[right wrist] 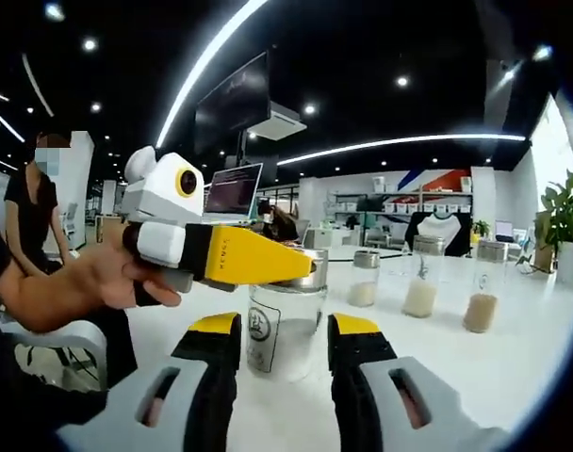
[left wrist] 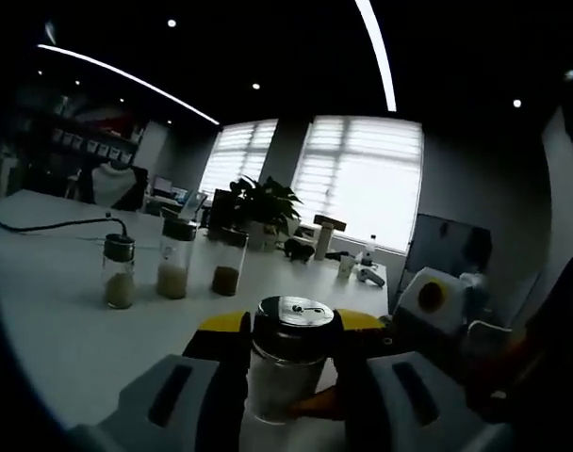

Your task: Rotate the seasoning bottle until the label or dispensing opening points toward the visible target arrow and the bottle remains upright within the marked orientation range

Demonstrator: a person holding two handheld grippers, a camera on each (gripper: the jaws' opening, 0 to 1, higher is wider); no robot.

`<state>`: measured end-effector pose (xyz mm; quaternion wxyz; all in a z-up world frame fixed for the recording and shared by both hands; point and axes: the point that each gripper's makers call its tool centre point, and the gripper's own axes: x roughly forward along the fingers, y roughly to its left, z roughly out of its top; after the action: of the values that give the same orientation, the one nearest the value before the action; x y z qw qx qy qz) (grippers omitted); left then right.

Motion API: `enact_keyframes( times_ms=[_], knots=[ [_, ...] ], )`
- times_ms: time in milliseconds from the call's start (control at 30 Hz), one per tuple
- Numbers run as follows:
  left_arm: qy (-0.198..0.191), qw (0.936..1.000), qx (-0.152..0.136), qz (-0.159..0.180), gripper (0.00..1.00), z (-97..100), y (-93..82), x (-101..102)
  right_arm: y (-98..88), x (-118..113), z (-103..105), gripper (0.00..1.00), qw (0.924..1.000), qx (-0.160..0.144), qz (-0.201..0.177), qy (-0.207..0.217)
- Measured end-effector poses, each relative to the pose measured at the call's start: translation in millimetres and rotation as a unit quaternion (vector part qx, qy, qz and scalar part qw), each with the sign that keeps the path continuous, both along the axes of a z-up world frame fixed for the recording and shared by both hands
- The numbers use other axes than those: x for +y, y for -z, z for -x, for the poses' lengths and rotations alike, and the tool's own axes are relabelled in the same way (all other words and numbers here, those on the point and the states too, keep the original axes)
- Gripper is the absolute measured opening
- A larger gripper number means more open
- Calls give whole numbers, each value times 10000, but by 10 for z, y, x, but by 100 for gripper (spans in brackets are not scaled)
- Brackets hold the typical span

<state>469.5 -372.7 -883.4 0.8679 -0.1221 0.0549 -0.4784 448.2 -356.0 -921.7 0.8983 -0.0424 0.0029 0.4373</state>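
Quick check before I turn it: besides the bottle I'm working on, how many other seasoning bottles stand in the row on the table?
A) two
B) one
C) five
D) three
D: the left gripper view shows three seasoning bottles lined up on the white table beyond the clear bottle held by the left tongs; the right gripper view shows the same three.

The left gripper (left wrist: 288,363) has its jaws closed on the seasoning bottle (left wrist: 285,363), with a hand (right wrist: 107,273) holding its body. The right gripper (right wrist: 285,353) points forward, its jaws parted and touching nothing.
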Motion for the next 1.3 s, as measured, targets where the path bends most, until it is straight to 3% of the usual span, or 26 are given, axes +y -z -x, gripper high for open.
enact_keyframes(
  times_ms=[133,267,367,533,800,933,1033,1100,1300],
  knots=[
    [-131,9999,-37,-50,35,-70,9,106,32,-47,11,50,9998,124,43,-130],
    [-179,9997,-76,-148,35,-136,32,227,81,-160,33,56,9995,270,14,-164],
    [-175,9997,-55,-130,35,-178,49,326,37,-306,-28,56,9996,205,-166,80],
    [-157,9992,-198,-308,35,-224,86,441,-54,-402,-64,56,9990,230,-347,130],
    [-288,9991,26,-304,36,-409,216,642,-19,-417,-75,55,9991,217,-322,189],
    [-323,9986,30,-412,36,-489,286,674,-51,-396,-46,53,9996,-87,-174,202],
    [-325,9989,72,-331,36,-536,266,674,-70,-379,-38,53,9997,-133,-170,151],
    [-306,9986,-118,-427,36,-576,258,665,-72,-382,-42,53,9996,-140,-184,156],
    [-39,9984,-278,-484,36,-505,268,689,-10,-432,-85,53,9995,-11,-230,219]
  ],
)
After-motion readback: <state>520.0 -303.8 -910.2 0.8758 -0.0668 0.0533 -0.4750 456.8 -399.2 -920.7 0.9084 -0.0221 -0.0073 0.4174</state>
